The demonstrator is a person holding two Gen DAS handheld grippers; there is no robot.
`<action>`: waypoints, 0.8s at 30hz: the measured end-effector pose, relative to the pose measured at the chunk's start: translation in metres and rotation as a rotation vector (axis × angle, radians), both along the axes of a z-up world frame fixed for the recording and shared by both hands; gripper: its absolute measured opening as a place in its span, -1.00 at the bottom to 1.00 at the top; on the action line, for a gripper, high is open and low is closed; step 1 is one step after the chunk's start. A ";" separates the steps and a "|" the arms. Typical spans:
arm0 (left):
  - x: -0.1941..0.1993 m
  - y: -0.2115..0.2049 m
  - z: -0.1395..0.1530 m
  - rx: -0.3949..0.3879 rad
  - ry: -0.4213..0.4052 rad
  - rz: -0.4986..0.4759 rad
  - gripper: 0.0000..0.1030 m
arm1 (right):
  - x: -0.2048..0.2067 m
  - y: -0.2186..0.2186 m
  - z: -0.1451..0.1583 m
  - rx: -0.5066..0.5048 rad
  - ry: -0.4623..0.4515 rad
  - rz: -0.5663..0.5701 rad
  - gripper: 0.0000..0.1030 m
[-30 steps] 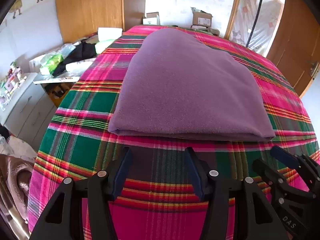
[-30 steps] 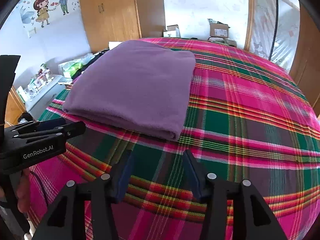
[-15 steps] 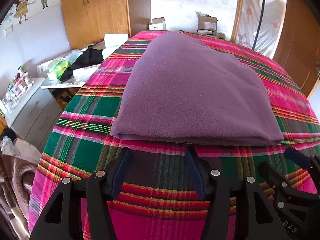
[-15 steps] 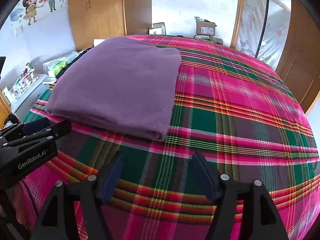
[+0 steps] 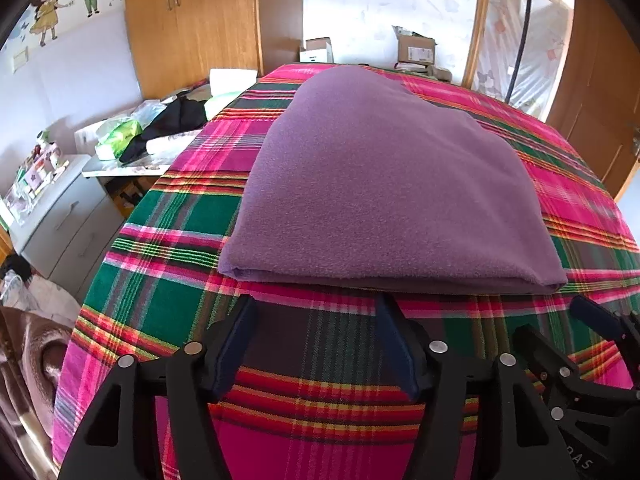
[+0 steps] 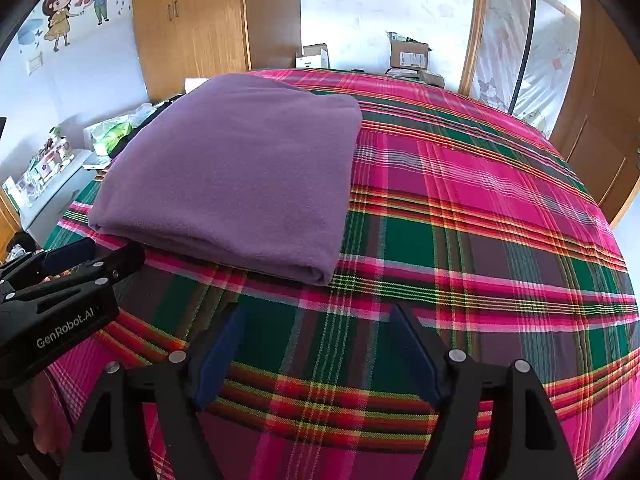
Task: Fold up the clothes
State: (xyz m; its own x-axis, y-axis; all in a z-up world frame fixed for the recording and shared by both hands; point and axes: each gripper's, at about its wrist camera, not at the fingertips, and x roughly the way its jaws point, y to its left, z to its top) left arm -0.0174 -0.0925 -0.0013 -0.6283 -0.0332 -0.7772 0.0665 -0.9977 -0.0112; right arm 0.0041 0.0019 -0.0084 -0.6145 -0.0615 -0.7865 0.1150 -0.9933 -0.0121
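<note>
Both the left gripper (image 5: 314, 316) and the right gripper (image 6: 316, 324) had drawn back, released and empty, leaving the purple blanket (image 5: 384, 196) folded near the bed's (image 6: 500, 240) left edge, apparently done.

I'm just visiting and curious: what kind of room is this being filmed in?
Most likely a home bedroom, perhaps a child's: a wide bed under a plaid cover, wooden wardrobes behind it, and a cartoon couple sticker on the wall.

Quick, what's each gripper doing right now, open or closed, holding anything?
Left gripper: open, holding nothing, just short of the folded purple cloth.
Right gripper: open, holding nothing, above the plaid bedspread.
</note>
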 end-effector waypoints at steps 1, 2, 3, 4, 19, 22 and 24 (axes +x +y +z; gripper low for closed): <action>0.000 0.000 0.000 -0.001 0.002 -0.003 0.30 | 0.000 0.000 0.000 0.000 0.000 0.000 0.46; 0.000 0.000 -0.001 -0.003 0.004 -0.005 0.30 | 0.000 0.000 0.000 -0.001 0.000 0.000 0.47; 0.000 0.000 -0.001 -0.002 0.004 -0.008 0.32 | 0.000 0.000 0.000 0.000 0.000 0.000 0.47; 0.000 0.000 -0.001 -0.001 0.004 -0.010 0.33 | -0.001 0.000 0.000 0.000 0.000 0.000 0.47; 0.000 0.003 -0.001 -0.003 0.004 0.000 0.35 | 0.000 -0.002 0.000 0.001 -0.002 -0.002 0.49; -0.001 0.003 -0.001 -0.003 0.003 0.001 0.35 | 0.000 -0.002 0.000 0.001 -0.002 -0.003 0.49; 0.000 0.005 -0.001 -0.004 0.004 0.002 0.36 | -0.001 -0.002 0.000 0.001 -0.002 -0.003 0.49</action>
